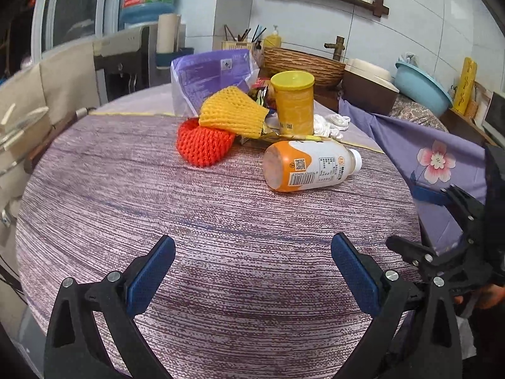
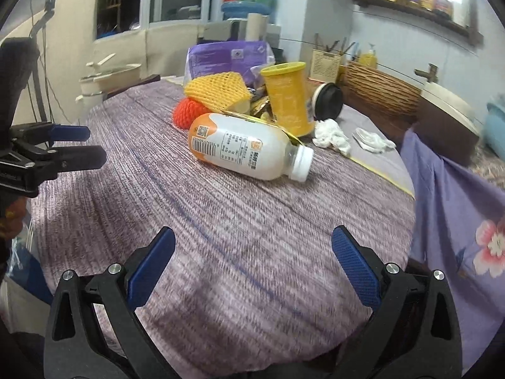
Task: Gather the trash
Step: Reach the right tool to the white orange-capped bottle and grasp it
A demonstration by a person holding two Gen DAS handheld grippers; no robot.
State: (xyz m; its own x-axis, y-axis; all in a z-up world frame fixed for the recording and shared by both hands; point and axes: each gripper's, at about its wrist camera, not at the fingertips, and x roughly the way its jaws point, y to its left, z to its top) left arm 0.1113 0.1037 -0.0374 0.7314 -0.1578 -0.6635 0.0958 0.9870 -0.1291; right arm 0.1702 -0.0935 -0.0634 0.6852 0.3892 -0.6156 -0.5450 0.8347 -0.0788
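Note:
A white and orange plastic bottle (image 1: 311, 165) lies on its side on the striped table cloth (image 1: 189, 214); it also shows in the right wrist view (image 2: 249, 147). Behind it stand a yellow lidded cup (image 1: 293, 105), a yellow foam net (image 1: 233, 110), an orange foam net (image 1: 203, 143), crumpled white tissues (image 1: 331, 124) and a purple bag (image 1: 211, 75). My left gripper (image 1: 252, 271) is open and empty, well short of the bottle. My right gripper (image 2: 252, 268) is open and empty, also short of the bottle (image 2: 249, 147).
A purple flowered cloth (image 1: 435, 164) hangs at the table's right. A wicker basket (image 1: 303, 64), a brown box (image 1: 369, 88) and a blue basin (image 1: 423, 85) stand behind. A black-lidded cup (image 2: 328, 101) lies behind the yellow cup (image 2: 288, 98).

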